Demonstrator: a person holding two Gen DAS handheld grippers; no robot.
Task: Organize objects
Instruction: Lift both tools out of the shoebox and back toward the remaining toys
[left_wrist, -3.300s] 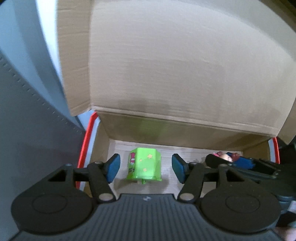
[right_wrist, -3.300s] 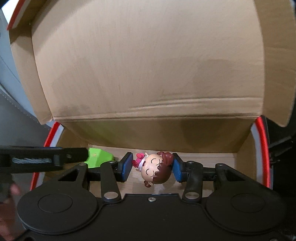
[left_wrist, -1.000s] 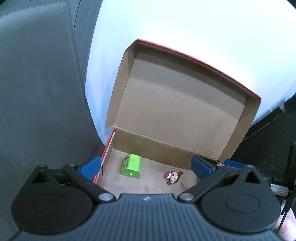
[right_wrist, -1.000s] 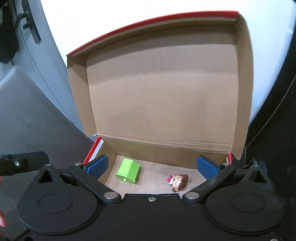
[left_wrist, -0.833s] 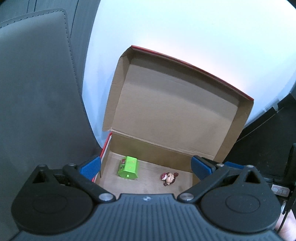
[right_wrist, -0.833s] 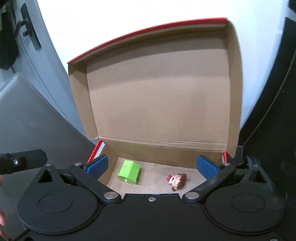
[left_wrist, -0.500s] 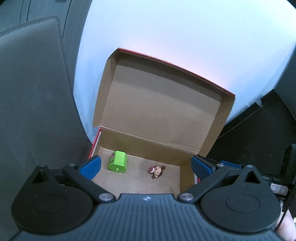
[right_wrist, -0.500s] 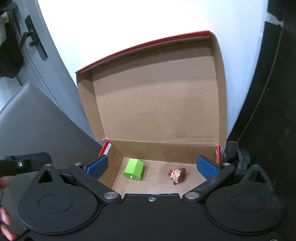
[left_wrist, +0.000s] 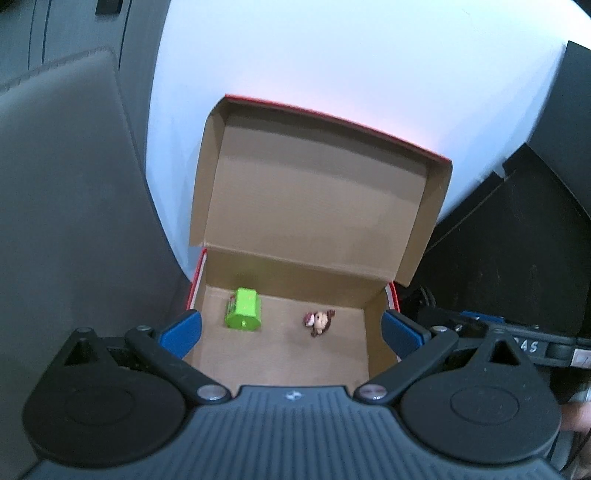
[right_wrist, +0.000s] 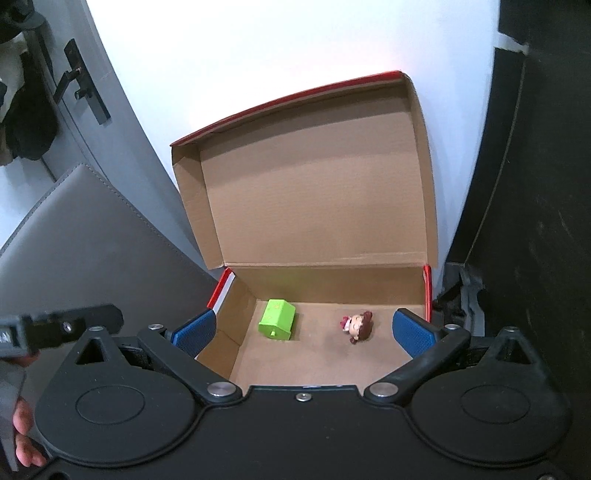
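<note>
An open cardboard box with red outer edges stands on a white surface, its lid tilted back. On the box floor lie a green house-shaped toy at the left and a small doll head with brown hair at the right. My left gripper hangs open above the box's near edge, nothing between its blue pads. My right gripper is likewise open and held back above the box, clear of both toys.
A grey padded chair back stands left of the box. Dark panels close off the right side. A door with a black handle is far left. A hand shows at the right wrist view's lower left.
Both grippers let go of the toys inside the box, opened wide and drew back and up. The box and both toys now look smaller and farther away.
</note>
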